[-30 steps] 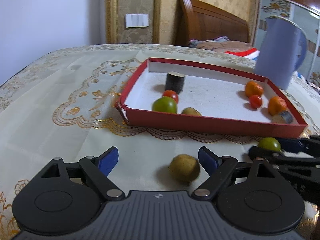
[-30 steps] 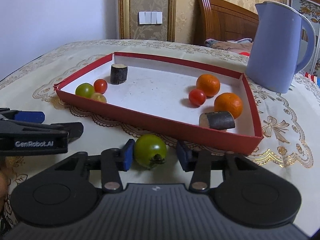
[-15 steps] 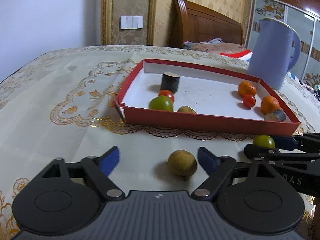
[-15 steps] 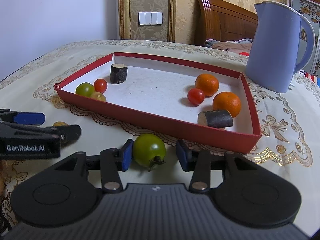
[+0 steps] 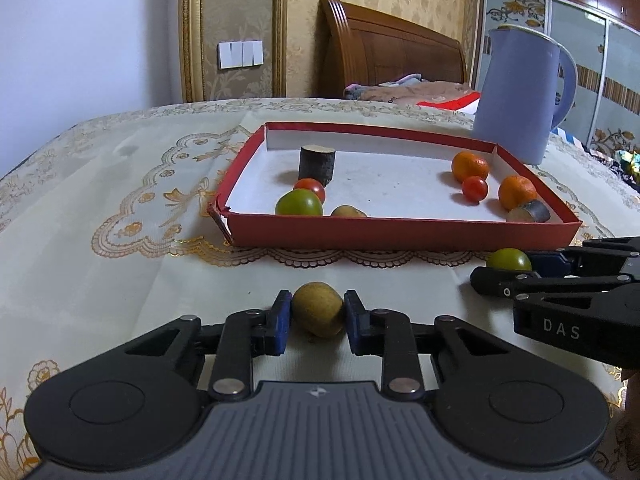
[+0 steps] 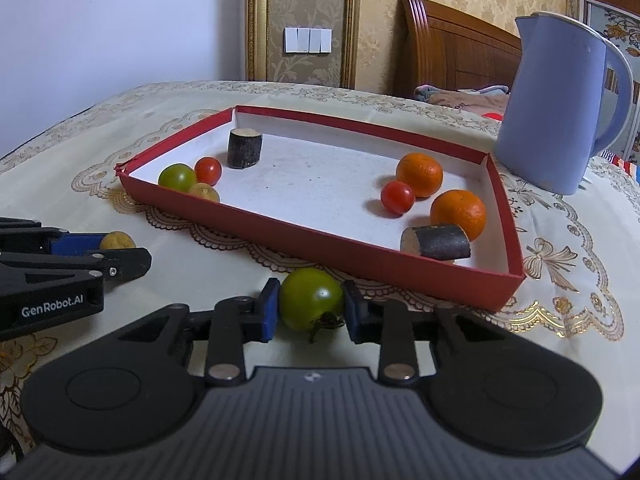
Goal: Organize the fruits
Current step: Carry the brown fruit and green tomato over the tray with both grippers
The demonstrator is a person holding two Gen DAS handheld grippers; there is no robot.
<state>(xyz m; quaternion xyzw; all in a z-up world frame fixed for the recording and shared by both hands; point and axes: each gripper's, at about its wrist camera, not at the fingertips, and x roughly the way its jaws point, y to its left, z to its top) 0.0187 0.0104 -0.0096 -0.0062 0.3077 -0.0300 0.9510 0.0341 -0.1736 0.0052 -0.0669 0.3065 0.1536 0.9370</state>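
Observation:
A yellow-brown fruit (image 5: 318, 309) lies on the cloth in front of the red tray (image 5: 400, 233). My left gripper (image 5: 317, 300) is closing on it, blue pads pressing both its sides. To the right, a green tomato (image 6: 310, 300) sits against the tray's front wall (image 6: 320, 236). The right gripper (image 6: 311, 292) has its jaws closing, and the pads touch the tomato on both sides. Each view shows the other gripper side-on with its fruit: the green tomato (image 5: 508, 259) and the yellow-brown fruit (image 6: 117, 241).
Inside the tray lie a green tomato (image 5: 299, 204), two red cherry tomatoes, two oranges (image 6: 419, 174), a small yellow fruit and two dark cylinder pieces (image 6: 245, 148). A tall blue jug (image 6: 560, 112) stands behind the tray's right corner. A wooden headboard rises beyond the table.
The left jaws went from wide open to shut on the yellow-brown fruit. The right jaws narrowed from a loose gap onto the green tomato. Neither fruit has left the cloth.

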